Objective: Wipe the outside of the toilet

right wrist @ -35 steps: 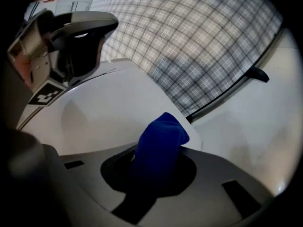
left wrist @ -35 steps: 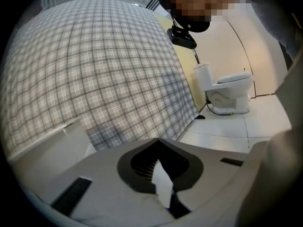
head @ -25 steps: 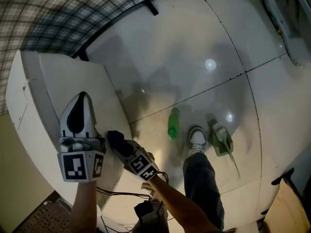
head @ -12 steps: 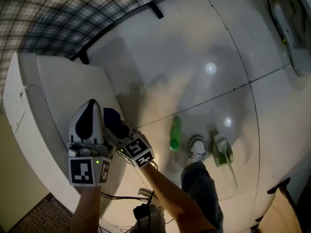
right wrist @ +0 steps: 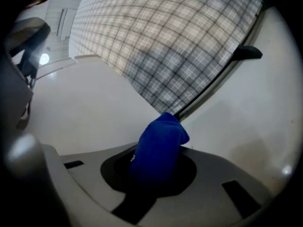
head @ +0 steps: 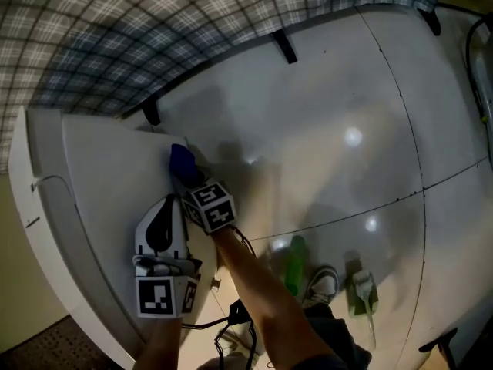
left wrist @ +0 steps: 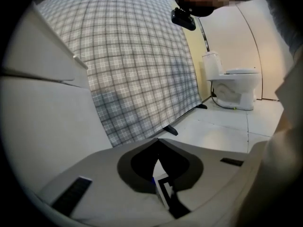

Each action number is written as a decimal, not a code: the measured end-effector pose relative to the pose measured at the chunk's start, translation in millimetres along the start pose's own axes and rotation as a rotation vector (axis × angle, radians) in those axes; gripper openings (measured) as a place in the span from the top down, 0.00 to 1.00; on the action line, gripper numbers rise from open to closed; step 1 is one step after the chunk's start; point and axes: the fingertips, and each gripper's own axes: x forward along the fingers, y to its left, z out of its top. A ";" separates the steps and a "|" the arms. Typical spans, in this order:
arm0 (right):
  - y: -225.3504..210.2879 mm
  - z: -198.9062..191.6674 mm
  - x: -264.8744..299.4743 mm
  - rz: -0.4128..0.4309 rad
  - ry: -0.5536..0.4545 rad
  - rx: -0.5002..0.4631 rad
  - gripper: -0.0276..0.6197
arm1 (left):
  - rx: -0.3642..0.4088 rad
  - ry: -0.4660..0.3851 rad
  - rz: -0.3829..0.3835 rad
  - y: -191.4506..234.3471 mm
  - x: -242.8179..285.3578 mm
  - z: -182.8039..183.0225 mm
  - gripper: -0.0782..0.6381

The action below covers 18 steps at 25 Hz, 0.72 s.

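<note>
Overhead, head view: a person works two hand-held grippers beside a white toilet (head: 92, 183).
Toilet: smooth, boxy and glossy, filling the lower left of the frame.
Right gripper (head: 189, 182): clamped on a blue cloth (head: 182, 159), the soft wad pressed against the toilet's outer side wall near its far edge.
Left gripper (head: 167, 203): jaws pressed together to a point, nothing between them, held over the toilet just behind the right gripper.
Floor (head: 323, 91): large glossy white tiles with thin dark joints and spots of reflected light.
Floor items: a green bottle (head: 294, 264) lying beside a white shoe (head: 322, 284), with a green brush (head: 360, 293) just past the shoe.
Backdrop: a grey plaid curtain (head: 154, 37) across the top.

Left gripper view: grey jaw tips meet at the centre, leaving only a thin slit below them.
Beyond: the plaid curtain hangs down to the tiles, and a second toilet (left wrist: 234, 86) of white porcelain stands well apart by a pale wall.

Right gripper view: the blue cloth (right wrist: 160, 138), fuzzy and bunched, stands up from between the jaws.
Contact: its folded tip touches the toilet's matte white wall (right wrist: 85, 108), with the curtain's lower edge just behind.
</note>
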 end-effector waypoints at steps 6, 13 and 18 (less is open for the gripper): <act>0.4 -39.6 -19.0 -0.018 0.037 0.051 0.85 | 0.009 -0.005 -0.003 0.8 -2.6 -0.2 0.88; 37.6 -142.0 -109.6 -0.098 0.135 0.118 0.85 | -0.021 0.013 -0.101 -41.4 -40.5 7.8 0.88; 76.4 -213.0 -175.4 -0.169 0.155 0.148 0.85 | -0.019 0.044 -0.226 -94.2 -89.6 -5.5 0.88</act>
